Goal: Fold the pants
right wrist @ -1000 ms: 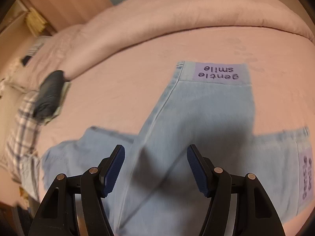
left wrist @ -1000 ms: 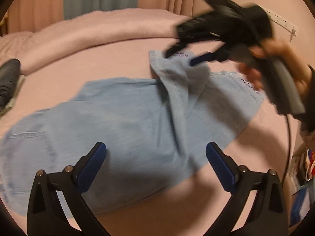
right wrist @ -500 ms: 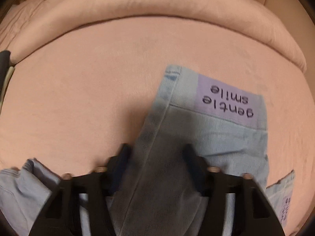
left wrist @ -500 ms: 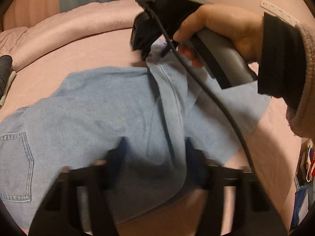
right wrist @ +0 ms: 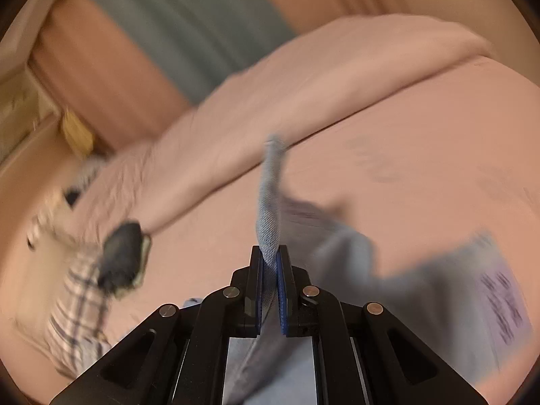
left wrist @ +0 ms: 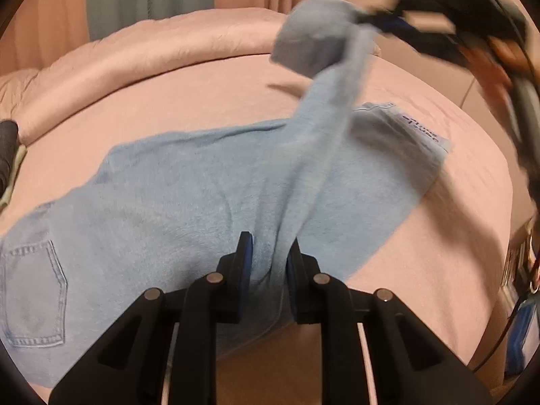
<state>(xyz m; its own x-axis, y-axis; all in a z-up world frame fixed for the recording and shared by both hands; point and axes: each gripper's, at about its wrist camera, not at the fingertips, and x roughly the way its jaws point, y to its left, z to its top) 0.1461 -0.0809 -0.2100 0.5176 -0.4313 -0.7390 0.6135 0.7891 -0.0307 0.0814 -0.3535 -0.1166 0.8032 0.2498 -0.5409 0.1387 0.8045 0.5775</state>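
Pants (left wrist: 189, 195): light blue denim, lying across a pink bed (left wrist: 168, 101); seat and back pocket (left wrist: 33, 293) at the left of the left wrist view, legs running to the right. One leg lies flat, its hem bearing a lilac label (left wrist: 422, 128) with dark lettering, too blurred to read. The other leg is raised off the bed in a ridge running from the near edge up to the far right.

Left hand-held gripper (left wrist: 268, 266): black frame, blue pads, jaws closing on the near end of the raised fold; denim sits between the pads and they press on it.

Right hand-held gripper (right wrist: 270, 283): clenched on the hem end of the lifted leg, a strip of denim standing up out of the pads. In the left wrist view it appears blurred at upper right (left wrist: 391, 22), held by a hand (left wrist: 499, 57), the cloth hanging from it above the bed.

Rolled pink duvet (left wrist: 152, 54): along the far edge of the bed.

Dark bundle (right wrist: 121, 253): on the bed's left side, beside a plaid cloth (right wrist: 77, 300).

Curtain (right wrist: 189, 33): grey-blue, behind the bed.
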